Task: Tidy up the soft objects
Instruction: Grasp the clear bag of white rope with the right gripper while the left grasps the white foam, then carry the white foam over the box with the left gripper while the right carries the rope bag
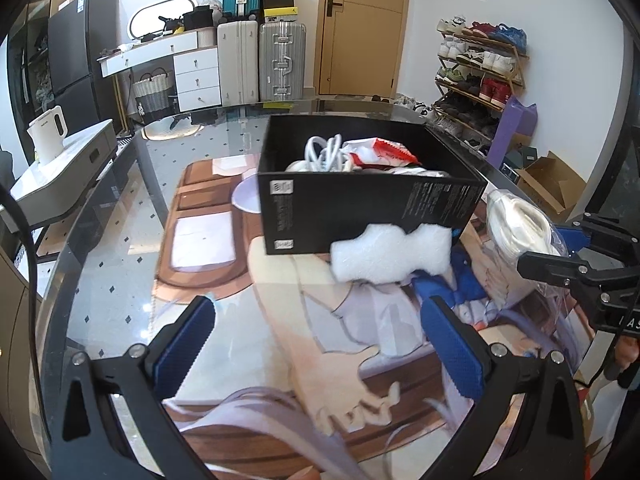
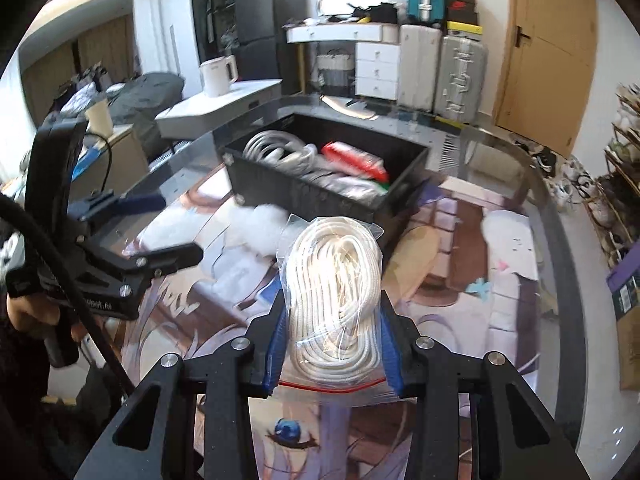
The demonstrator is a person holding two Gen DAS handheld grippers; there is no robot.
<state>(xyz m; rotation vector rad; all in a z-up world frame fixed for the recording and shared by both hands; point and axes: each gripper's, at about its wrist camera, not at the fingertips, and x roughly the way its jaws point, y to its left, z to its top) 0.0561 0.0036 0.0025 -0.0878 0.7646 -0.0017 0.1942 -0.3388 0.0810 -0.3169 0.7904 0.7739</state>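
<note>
The right tongs (image 2: pixel 330 344) pinch a bag of white rope (image 2: pixel 336 280), lifted off the counter (image 2: pixel 552 240) near its middle. The left tongs (image 1: pixel 320 344) are spread and hold nothing. Carry the bag over the black box (image 2: pixel 320 196), then let go gently so it lands inside.

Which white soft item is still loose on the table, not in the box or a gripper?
The fluffy white pad, lying against the black box. The bagged rope coil is in the right gripper.
</note>
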